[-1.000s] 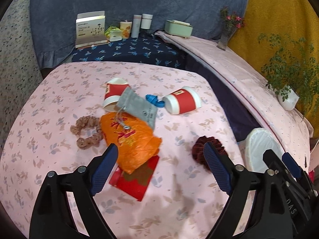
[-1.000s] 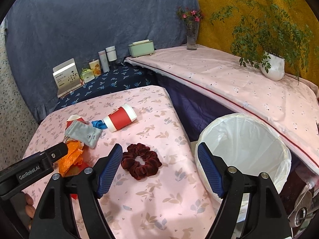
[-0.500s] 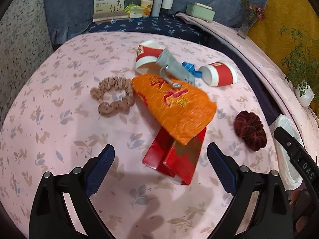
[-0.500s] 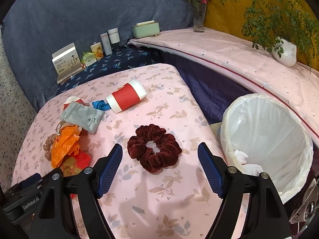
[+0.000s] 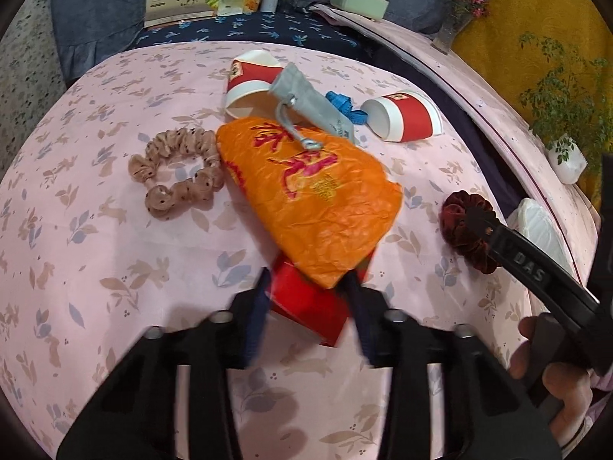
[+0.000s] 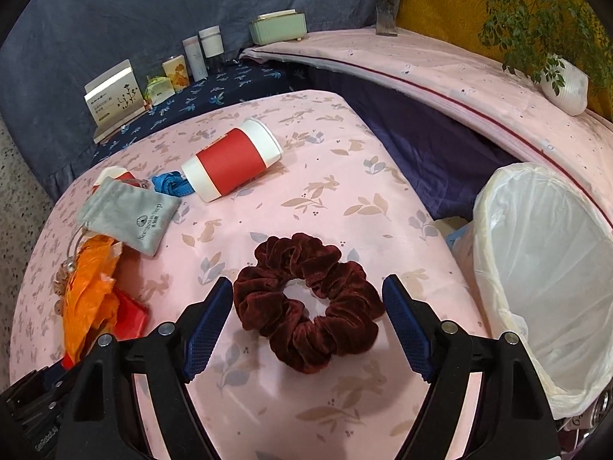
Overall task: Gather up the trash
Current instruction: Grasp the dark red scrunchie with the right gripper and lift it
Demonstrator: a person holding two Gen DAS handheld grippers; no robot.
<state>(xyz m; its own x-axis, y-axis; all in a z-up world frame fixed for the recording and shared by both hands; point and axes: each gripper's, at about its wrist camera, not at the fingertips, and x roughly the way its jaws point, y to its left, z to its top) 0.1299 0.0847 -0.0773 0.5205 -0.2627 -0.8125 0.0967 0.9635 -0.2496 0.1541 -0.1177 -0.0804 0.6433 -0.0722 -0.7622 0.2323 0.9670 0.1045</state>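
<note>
The red packet (image 5: pixel 306 306) lies on the pink floral tablecloth (image 5: pixel 115 268) under the orange plastic bag (image 5: pixel 310 195); the left gripper (image 5: pixel 306 306), wide open half a second ago, has now closed in on its near edge, so pickup begins. The right gripper (image 6: pixel 306 303) hangs open around the maroon scrunchie (image 6: pixel 306 303), beside the lined bin (image 6: pixel 544 268). The overlapping bag and the grey pouch (image 5: pixel 310 103) may drag along.
</note>
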